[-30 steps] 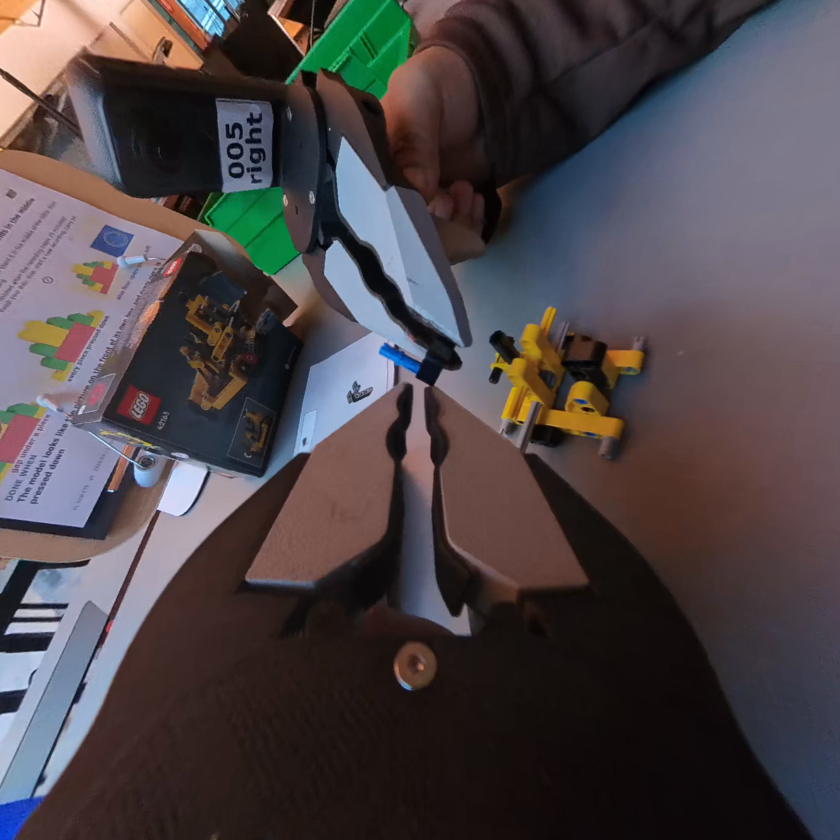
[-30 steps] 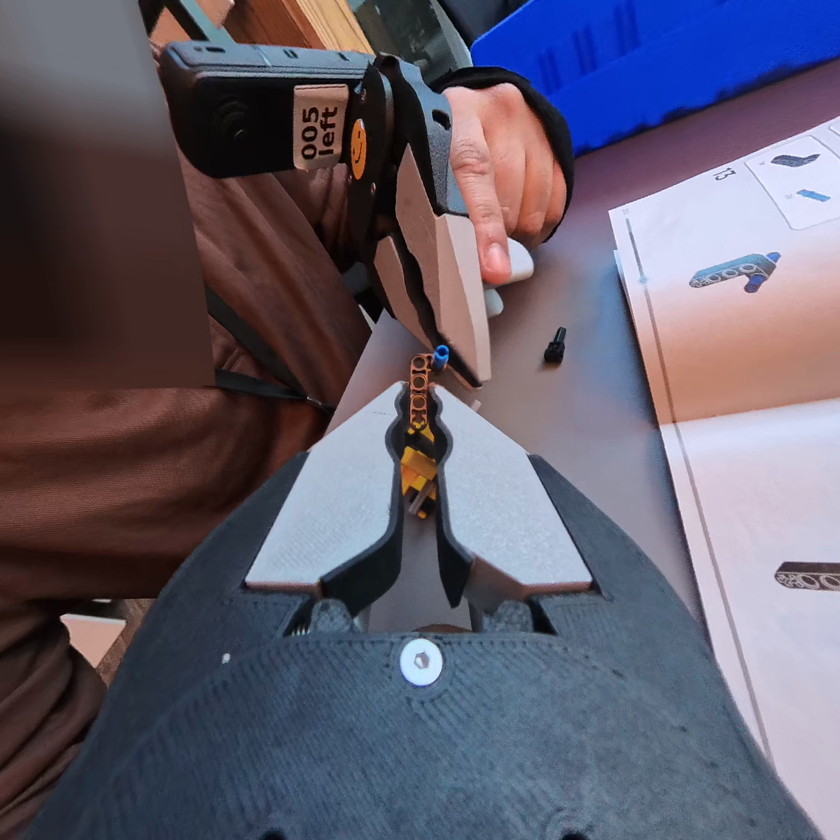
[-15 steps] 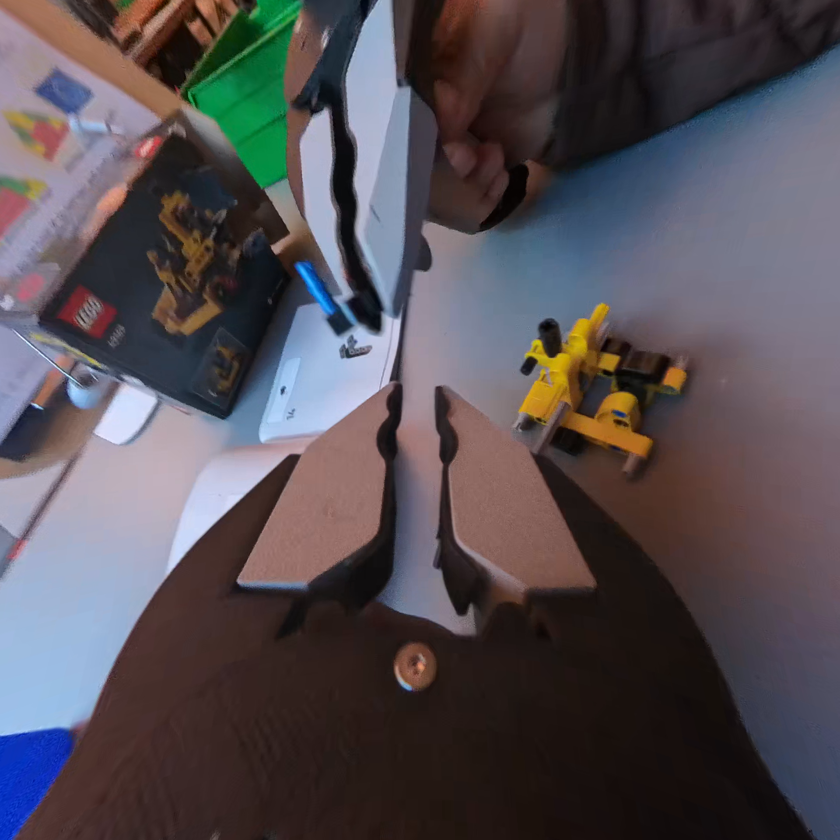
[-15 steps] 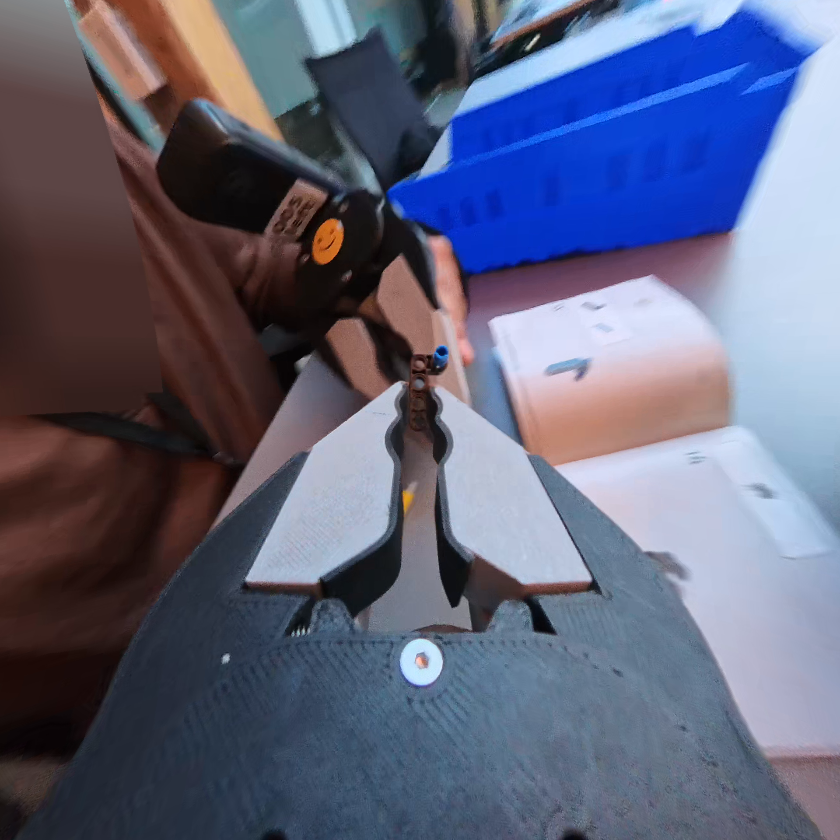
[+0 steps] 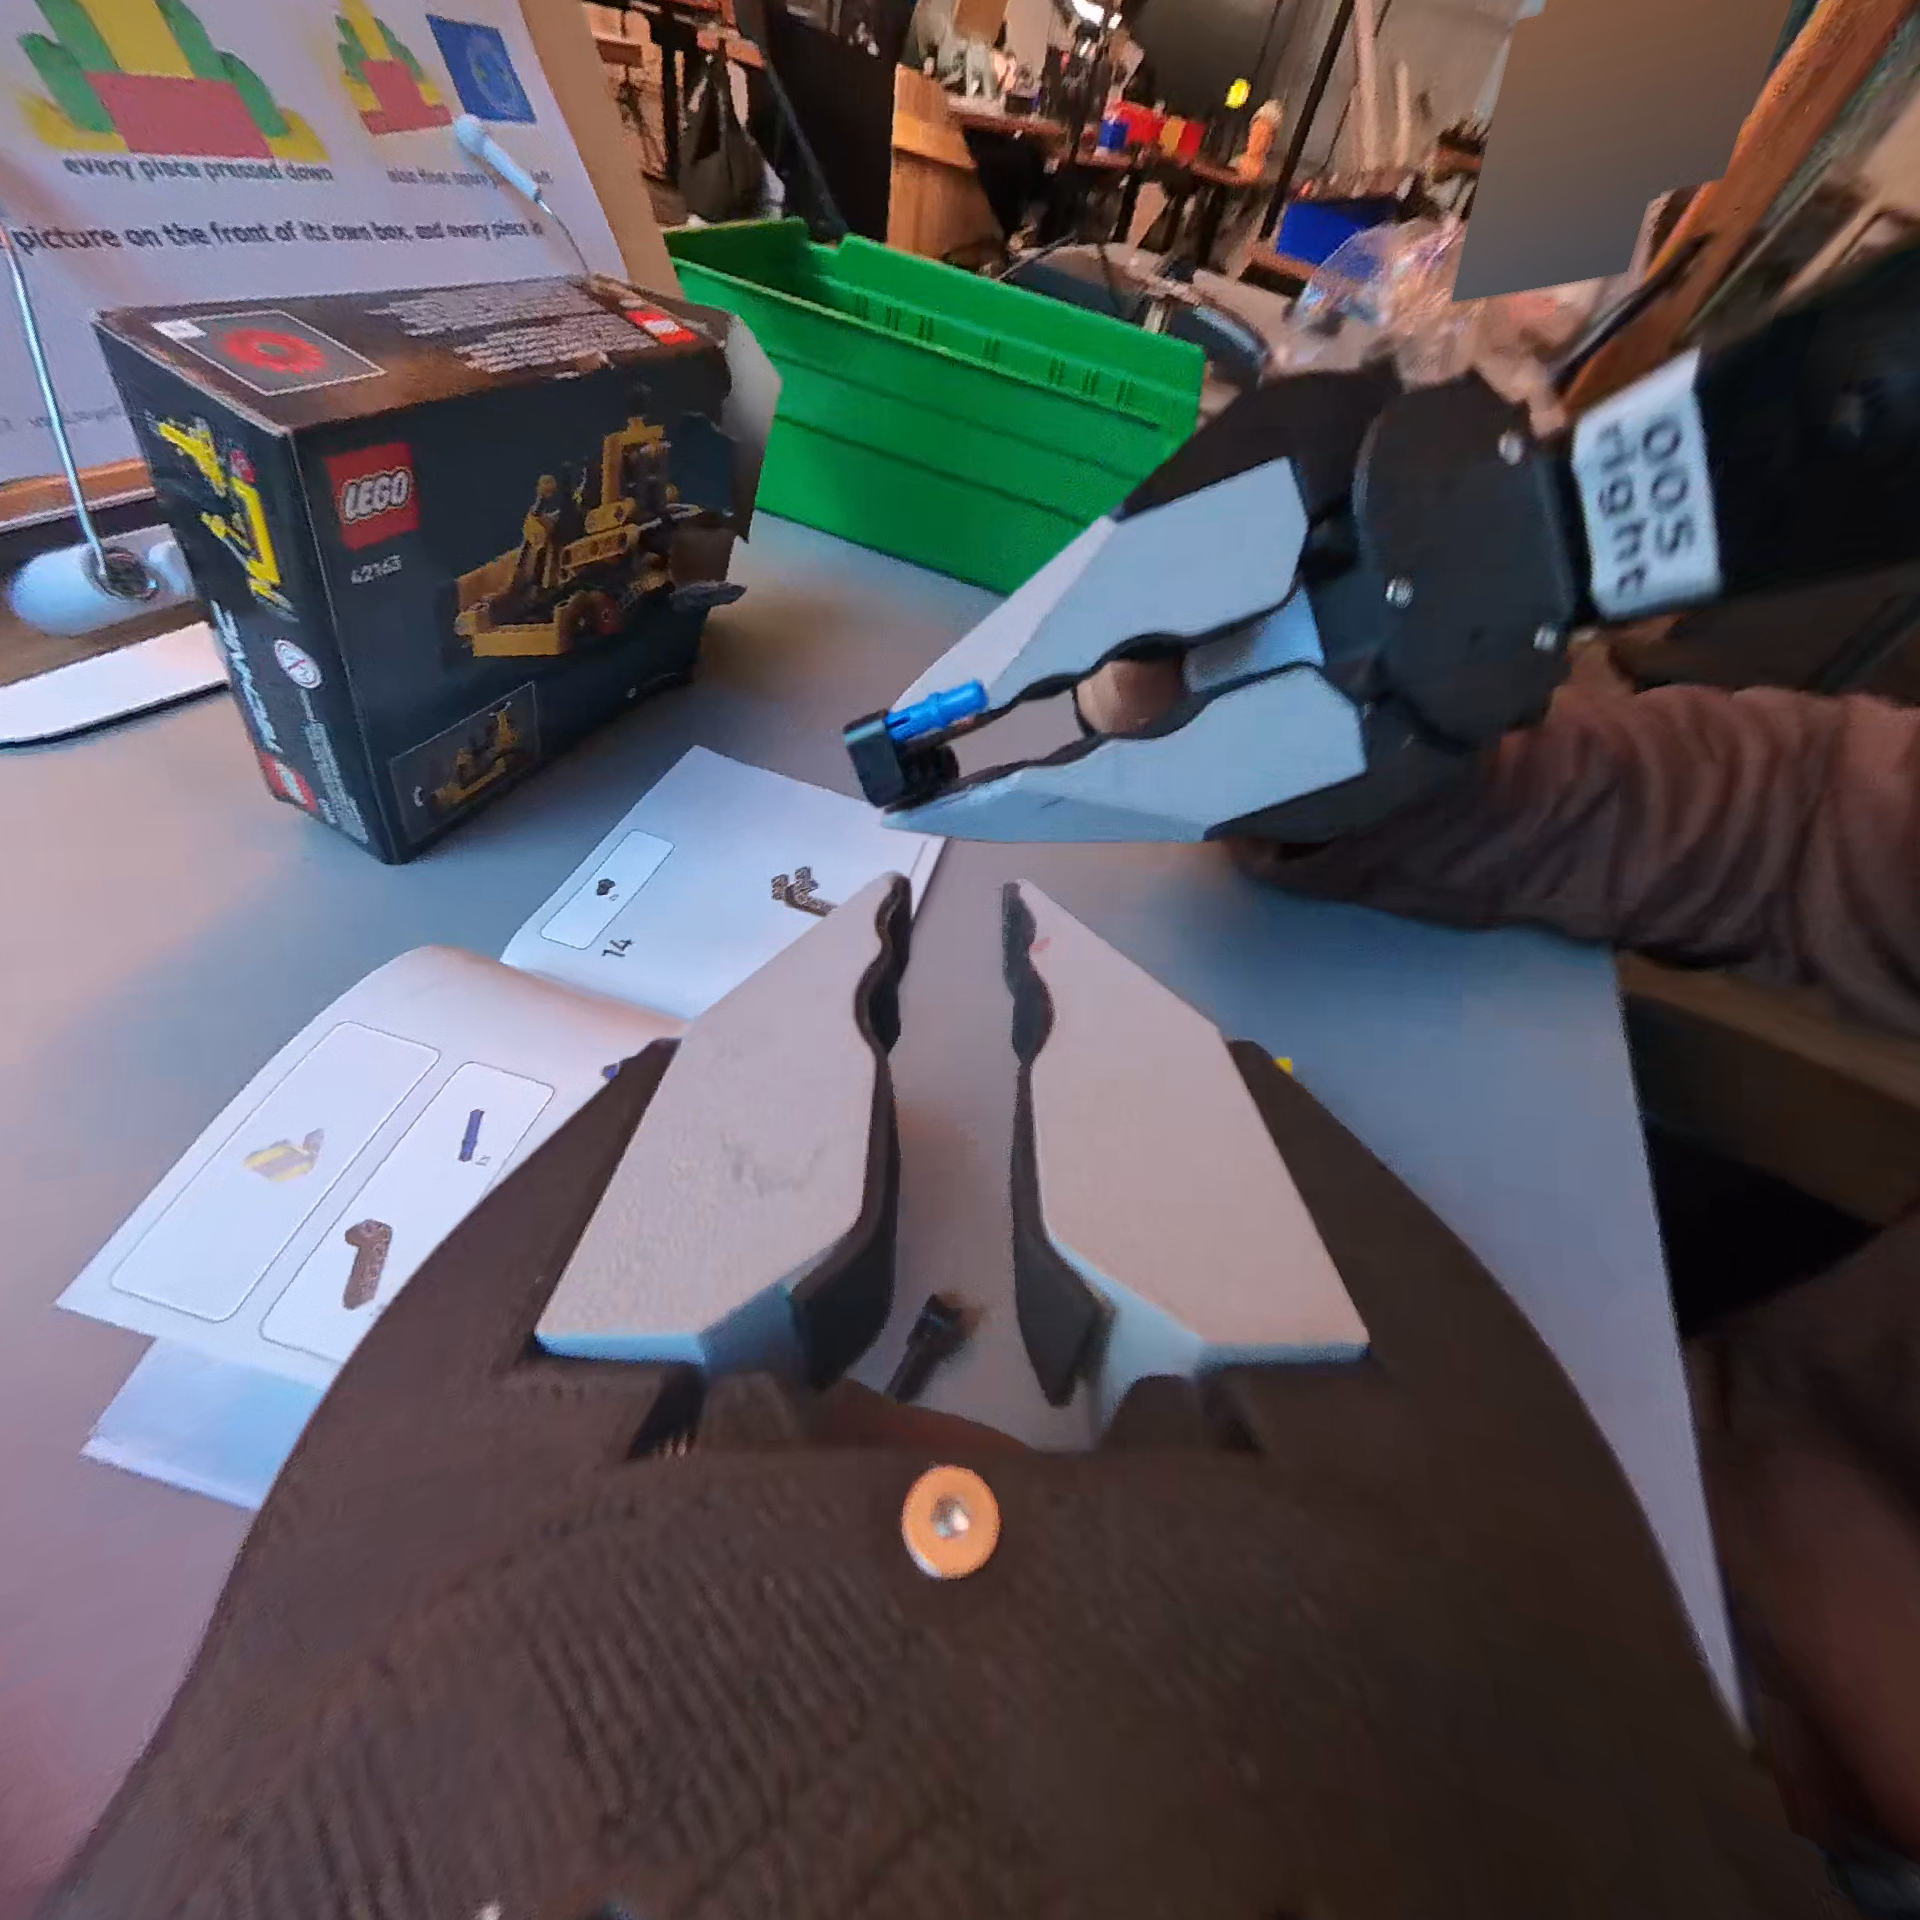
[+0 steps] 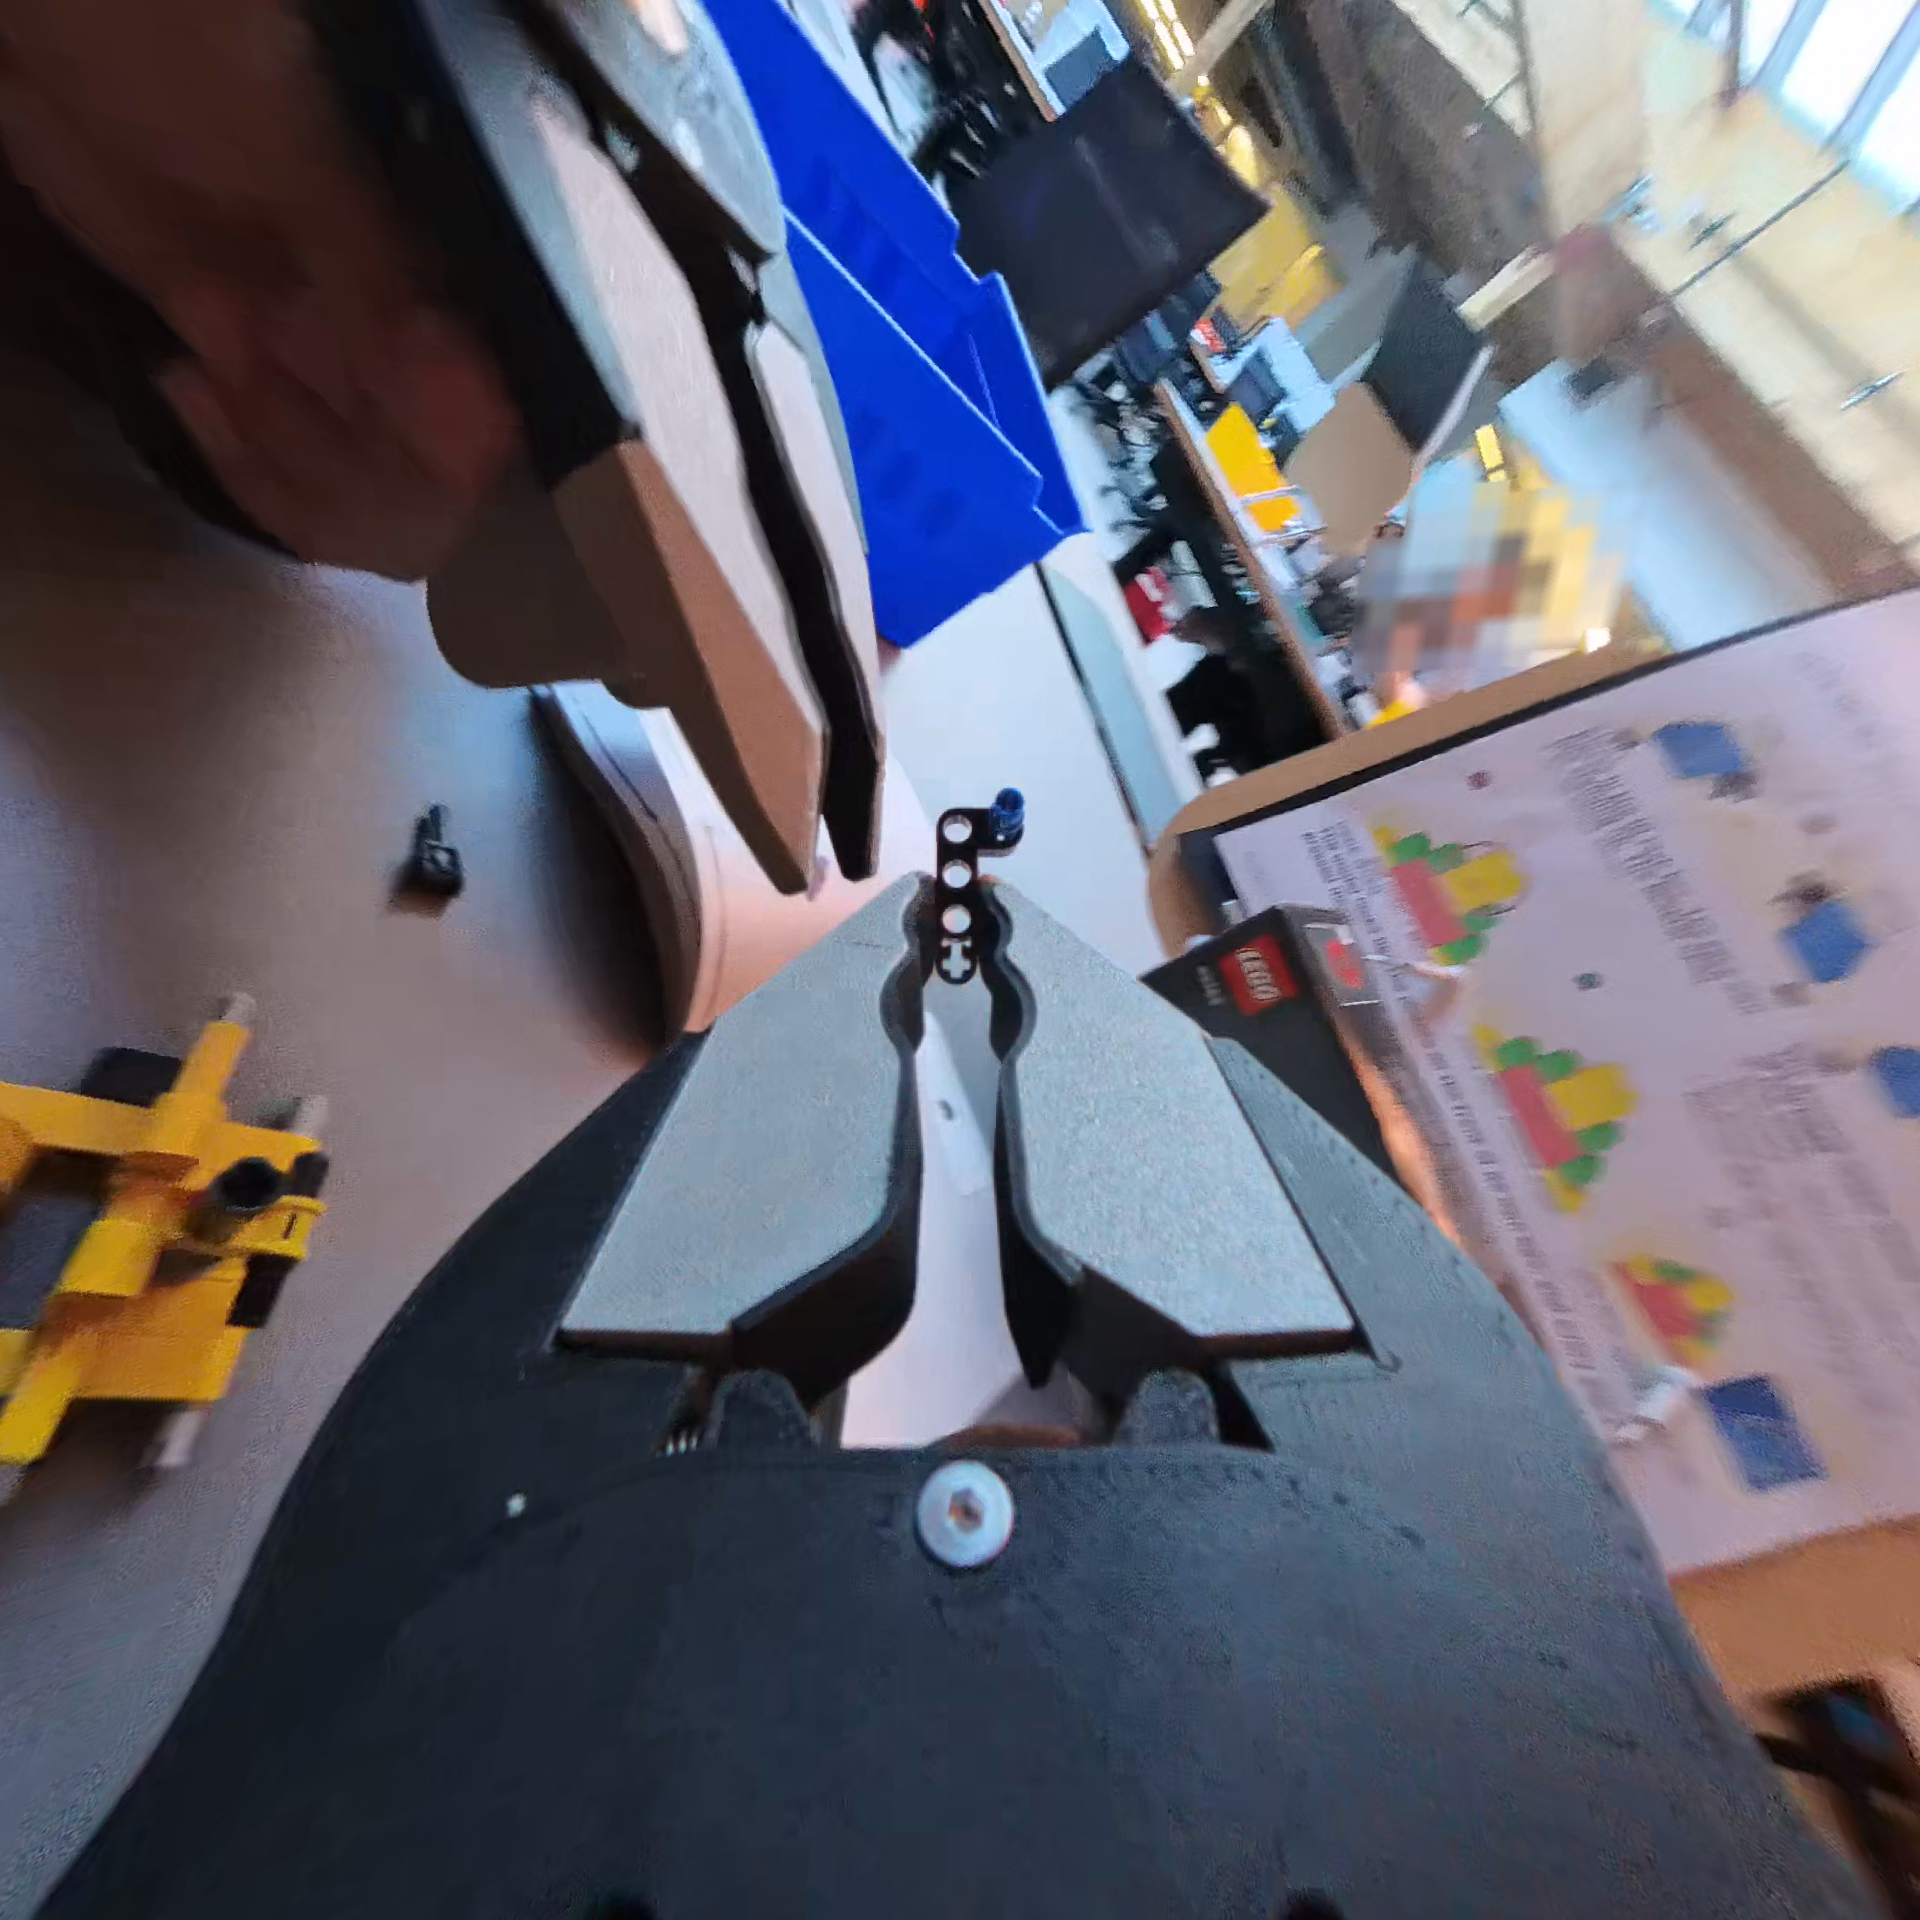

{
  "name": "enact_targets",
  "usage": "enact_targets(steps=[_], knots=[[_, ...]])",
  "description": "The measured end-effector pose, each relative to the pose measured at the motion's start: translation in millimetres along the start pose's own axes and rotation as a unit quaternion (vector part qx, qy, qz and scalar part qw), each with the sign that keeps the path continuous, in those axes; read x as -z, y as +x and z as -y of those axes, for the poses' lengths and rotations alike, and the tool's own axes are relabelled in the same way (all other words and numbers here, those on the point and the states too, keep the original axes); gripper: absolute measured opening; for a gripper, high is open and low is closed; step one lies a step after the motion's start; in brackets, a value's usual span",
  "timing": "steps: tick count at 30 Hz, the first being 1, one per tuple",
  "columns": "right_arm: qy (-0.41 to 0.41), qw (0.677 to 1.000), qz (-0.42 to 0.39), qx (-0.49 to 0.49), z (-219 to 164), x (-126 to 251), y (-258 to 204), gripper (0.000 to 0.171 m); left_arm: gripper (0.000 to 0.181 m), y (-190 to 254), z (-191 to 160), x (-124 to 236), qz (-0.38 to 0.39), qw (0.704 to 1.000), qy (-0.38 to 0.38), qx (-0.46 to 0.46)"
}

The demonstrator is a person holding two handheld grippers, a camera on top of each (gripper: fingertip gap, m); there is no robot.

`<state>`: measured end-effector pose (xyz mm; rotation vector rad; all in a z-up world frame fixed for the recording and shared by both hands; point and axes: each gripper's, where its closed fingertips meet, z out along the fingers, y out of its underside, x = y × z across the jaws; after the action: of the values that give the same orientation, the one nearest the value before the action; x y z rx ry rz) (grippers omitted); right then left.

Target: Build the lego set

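Left wrist view shows the left gripper [image 5: 956,904] released, its jaws parted with nothing between them, hovering over the grey desk [image 5: 1403,1091] above the open instruction booklet [image 5: 416,1091]. A small black pin [image 5: 928,1340] lies on the desk, seen low between its fingers. Ahead and to the right, the right gripper [image 5: 914,764] is clenched on a black perforated beam [image 5: 896,753] that carries a blue pin [image 5: 940,707] at its free end. In the right wrist view that beam [image 6: 957,899] stands out past the fingertips, the blue pin [image 6: 1005,808] at its top corner. The partly built yellow model [image 6: 125,1226] rests on the desk at the left edge of that view, well apart from both grippers. The black set box [image 5: 436,561] stands upright beyond the booklet, a green bin [image 5: 935,405] behind it.
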<state>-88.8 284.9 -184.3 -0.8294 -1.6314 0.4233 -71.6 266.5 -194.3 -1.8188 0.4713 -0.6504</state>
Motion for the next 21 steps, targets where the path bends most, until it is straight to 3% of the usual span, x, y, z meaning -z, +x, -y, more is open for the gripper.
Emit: enact_targets(steps=[1,7,21], knots=[[-0.005,0.999,-0.016,0.030,1,0,0,0.004,0.014,1,3,1,-0.003,1.000,0.006,0.004],[-0.001,0.988,-0.069,0.140,15,4,-2,0.004,0.010,-7,10,7,0.019,1.000,0.025,-0.002],[0.003,0.975,-0.084,0.206,22,7,-8,0.003,0.008,3,19,12,-0.019,0.999,0.044,0.003]])
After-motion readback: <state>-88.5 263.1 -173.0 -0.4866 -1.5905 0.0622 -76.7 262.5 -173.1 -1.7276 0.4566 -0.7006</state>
